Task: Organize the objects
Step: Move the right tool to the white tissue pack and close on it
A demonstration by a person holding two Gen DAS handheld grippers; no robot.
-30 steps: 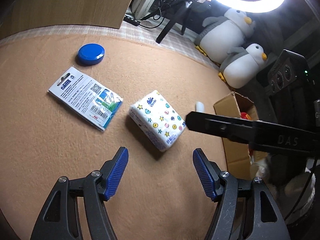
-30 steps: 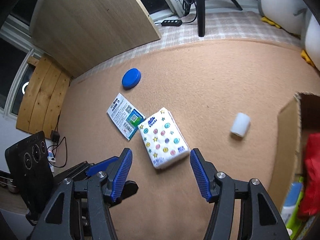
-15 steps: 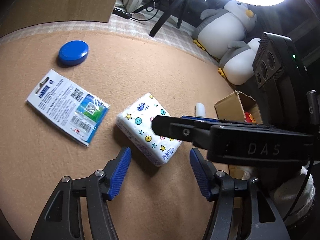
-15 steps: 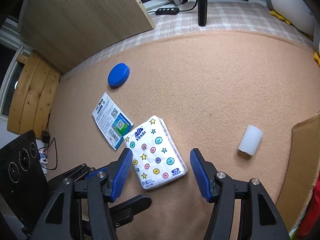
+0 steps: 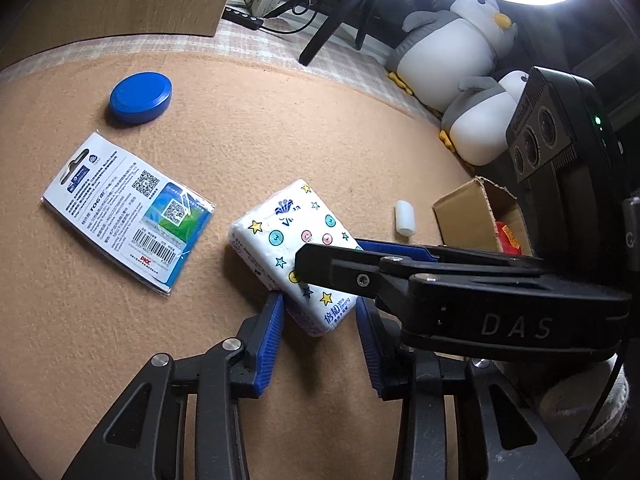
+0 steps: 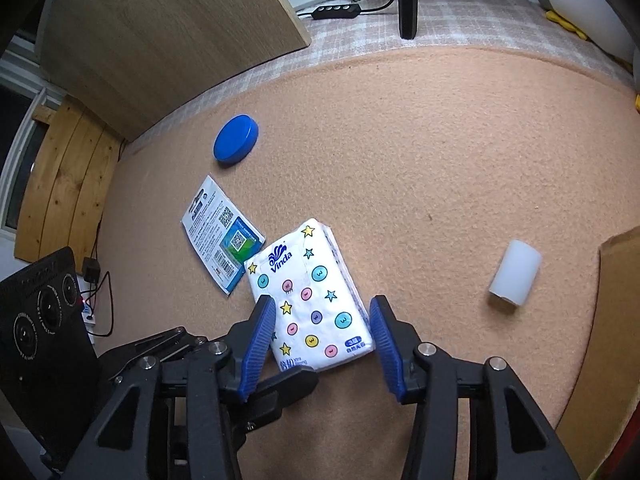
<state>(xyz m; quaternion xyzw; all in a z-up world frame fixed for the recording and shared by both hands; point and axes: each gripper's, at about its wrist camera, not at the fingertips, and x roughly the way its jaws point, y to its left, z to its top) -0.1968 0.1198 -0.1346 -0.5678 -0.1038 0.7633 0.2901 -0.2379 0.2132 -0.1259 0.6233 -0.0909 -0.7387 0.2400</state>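
Note:
A white tissue pack (image 5: 288, 236) (image 6: 312, 296) printed with stars and coloured dots lies flat on the tan mat. My left gripper (image 5: 318, 320) straddles its near corner. Its jaws are closing and its blue pads (image 5: 272, 320) touch the pack's sides. My right gripper (image 6: 322, 332) straddles the pack's near end across its width. These jaws are closing too, and a thin gap still shows at the right pad (image 6: 380, 332). In the left wrist view a black right-gripper finger (image 5: 360, 276) crosses over the pack. A left-gripper finger (image 6: 288, 384) shows under the right one.
A blue round lid (image 5: 140, 98) (image 6: 236, 142) and a flat carded packet (image 5: 128, 212) (image 6: 222, 236) lie left of the pack. A small white roll (image 5: 405, 218) (image 6: 515, 278) lies to the right, by an open cardboard box (image 5: 468, 216) (image 6: 608, 320). Penguin plush toys (image 5: 460, 36) sit behind.
Both grippers came down and forward until the tissue pack sits between their pads, and both pairs of jaws narrowed. The right gripper slid across the left wrist view over the pack.

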